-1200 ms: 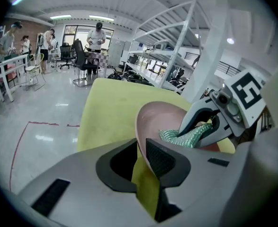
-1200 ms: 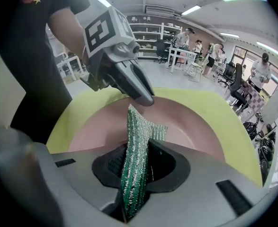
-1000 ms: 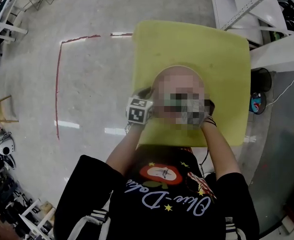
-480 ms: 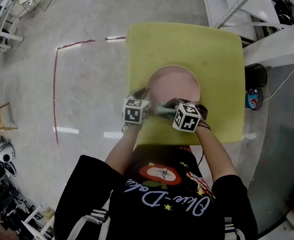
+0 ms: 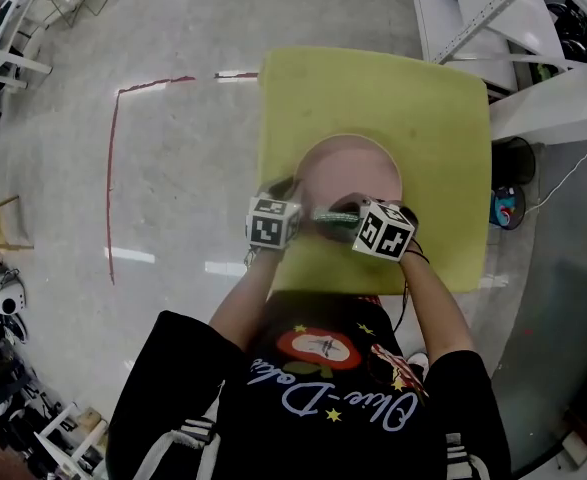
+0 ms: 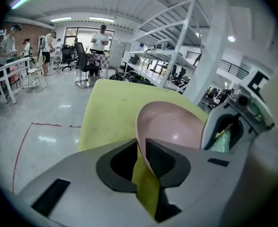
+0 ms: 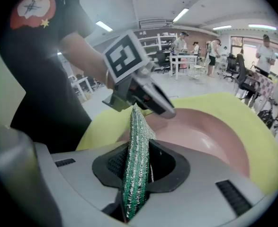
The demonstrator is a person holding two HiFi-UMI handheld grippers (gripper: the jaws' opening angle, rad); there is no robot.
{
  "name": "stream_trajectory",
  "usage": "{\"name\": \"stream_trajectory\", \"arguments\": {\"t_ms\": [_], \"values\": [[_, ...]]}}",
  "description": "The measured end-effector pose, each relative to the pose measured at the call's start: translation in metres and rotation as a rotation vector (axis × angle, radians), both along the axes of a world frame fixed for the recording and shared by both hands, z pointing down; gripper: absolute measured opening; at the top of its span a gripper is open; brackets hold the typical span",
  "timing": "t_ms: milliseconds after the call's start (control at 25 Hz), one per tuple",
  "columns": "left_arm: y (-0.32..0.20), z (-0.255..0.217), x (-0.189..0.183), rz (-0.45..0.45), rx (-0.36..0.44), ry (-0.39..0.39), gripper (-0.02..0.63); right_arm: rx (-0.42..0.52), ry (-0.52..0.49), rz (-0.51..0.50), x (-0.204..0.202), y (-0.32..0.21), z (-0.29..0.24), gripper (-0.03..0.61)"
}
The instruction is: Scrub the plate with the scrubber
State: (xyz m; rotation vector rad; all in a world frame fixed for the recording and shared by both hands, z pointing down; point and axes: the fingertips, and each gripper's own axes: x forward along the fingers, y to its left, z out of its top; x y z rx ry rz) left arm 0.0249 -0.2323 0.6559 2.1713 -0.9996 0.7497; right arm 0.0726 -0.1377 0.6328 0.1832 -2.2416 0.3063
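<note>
A pink plate (image 5: 351, 168) lies on the yellow tabletop (image 5: 373, 88), just in front of the person. My left gripper (image 5: 295, 194) is shut on the plate's near-left rim; in the left gripper view the plate (image 6: 176, 124) rises tilted from between the pads of that left gripper (image 6: 142, 156). My right gripper (image 5: 341, 214) is shut on a green glittery scrubber (image 5: 325, 215), which lies over the plate's near edge. In the right gripper view the scrubber (image 7: 135, 160) stands edge-on in the right gripper (image 7: 138, 167), pointing at the plate (image 7: 210, 136) and the left gripper (image 7: 146, 96).
White metal shelving (image 5: 493, 8) stands beyond the table's far right corner, and a dark bin (image 5: 518, 158) beside its right edge. A red tape line (image 5: 113, 168) marks the floor at the left. Chairs and people (image 6: 101, 37) are far off in the room.
The right gripper's marker cube has shifted a little to the right and rolled, with the scrubber still in it. The left gripper has stayed on the plate's rim.
</note>
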Motion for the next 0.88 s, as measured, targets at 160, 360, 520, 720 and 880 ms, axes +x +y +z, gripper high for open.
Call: {"name": "stream_trajectory", "arguments": {"t_ms": [160, 360, 520, 720, 880], "values": [[-0.002, -0.001, 0.000, 0.000, 0.002, -0.003, 0.048, 0.182, 0.061, 0.111, 0.029, -0.055, -0.009, 0.065], [-0.002, -0.004, 0.000, 0.007, -0.007, -0.018, 0.043, 0.324, 0.158, 0.181, 0.060, -0.099, -0.011, 0.064], [-0.002, -0.003, 0.000, 0.005, -0.005, -0.022, 0.040, 0.324, 0.209, 0.161, 0.068, -0.106, 0.001, 0.064], [-0.002, -0.003, -0.005, 0.003, -0.001, -0.025, 0.040, 0.245, 0.209, 0.148, 0.060, -0.096, 0.013, 0.065], [-0.002, -0.003, -0.005, 0.004, 0.001, -0.022, 0.040, 0.211, 0.217, 0.149, 0.058, -0.089, 0.018, 0.065]]}}
